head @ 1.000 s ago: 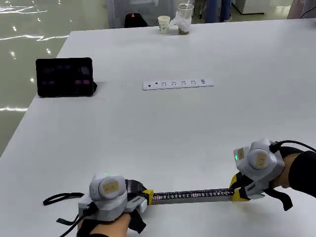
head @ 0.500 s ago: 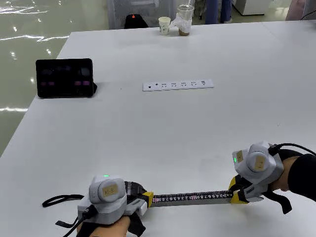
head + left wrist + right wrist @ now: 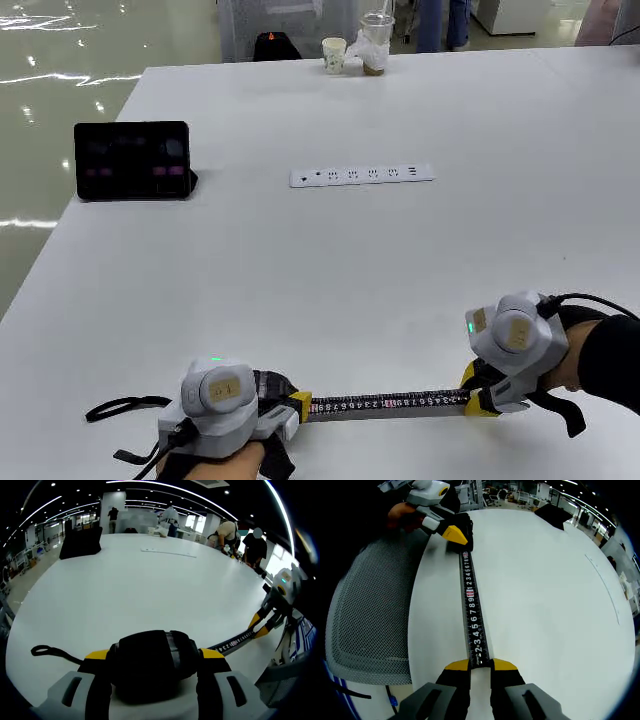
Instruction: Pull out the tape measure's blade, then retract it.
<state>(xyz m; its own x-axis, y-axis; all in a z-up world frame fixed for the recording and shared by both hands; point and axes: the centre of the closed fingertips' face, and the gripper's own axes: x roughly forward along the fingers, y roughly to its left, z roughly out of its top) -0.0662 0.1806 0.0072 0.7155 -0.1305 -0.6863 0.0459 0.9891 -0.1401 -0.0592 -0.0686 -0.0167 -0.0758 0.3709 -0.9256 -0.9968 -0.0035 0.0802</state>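
Called for a slow, straight move, by the look of it: right gripper (image 3: 480,666) in line with the tape measure case (image 3: 150,665), no bend or twist in the blade (image 3: 469,605). Pinched the blade's tip between the right fingers (image 3: 456,666), clenched on it. Squeezed the round black case between the left gripper's (image 3: 288,402) fingers, clenched as well. Lay along the white tabletop (image 3: 400,270), black with white numbers, stretched from fingers to fingers.
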